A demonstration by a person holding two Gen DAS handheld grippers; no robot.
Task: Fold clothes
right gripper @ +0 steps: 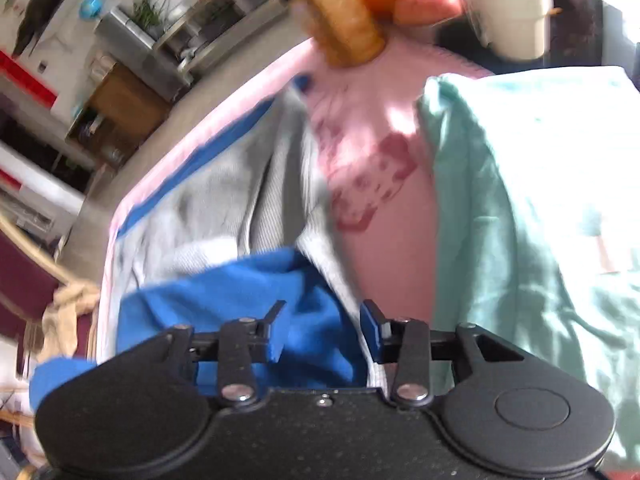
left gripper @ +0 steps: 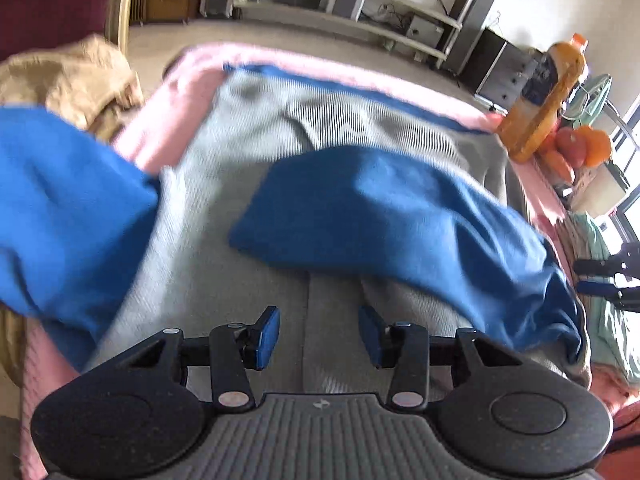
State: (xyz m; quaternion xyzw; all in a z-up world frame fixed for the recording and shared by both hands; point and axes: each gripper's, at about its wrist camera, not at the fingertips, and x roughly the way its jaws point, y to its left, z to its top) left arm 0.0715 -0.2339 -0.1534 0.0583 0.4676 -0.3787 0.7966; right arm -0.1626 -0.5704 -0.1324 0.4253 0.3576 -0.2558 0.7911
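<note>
A grey ribbed garment (left gripper: 248,148) with blue sleeves lies spread on a pink cloth (left gripper: 192,80) covering the table. One blue sleeve (left gripper: 380,216) is folded across the grey body; the other blue sleeve (left gripper: 68,208) hangs out at the left. My left gripper (left gripper: 319,336) hovers open above the grey body near the front, holding nothing. In the right wrist view the same garment's blue sleeve (right gripper: 240,300) and grey body (right gripper: 208,200) lie below my right gripper (right gripper: 322,332), which is open and empty. The right gripper's fingers (left gripper: 600,276) also show at the far right.
A tan garment (left gripper: 76,76) is heaped at the back left. A mint-green garment (right gripper: 532,200) lies on the right. An orange bottle (left gripper: 548,96) and orange fruit (left gripper: 580,148) stand at the table's far right corner. Shelving lines the back wall.
</note>
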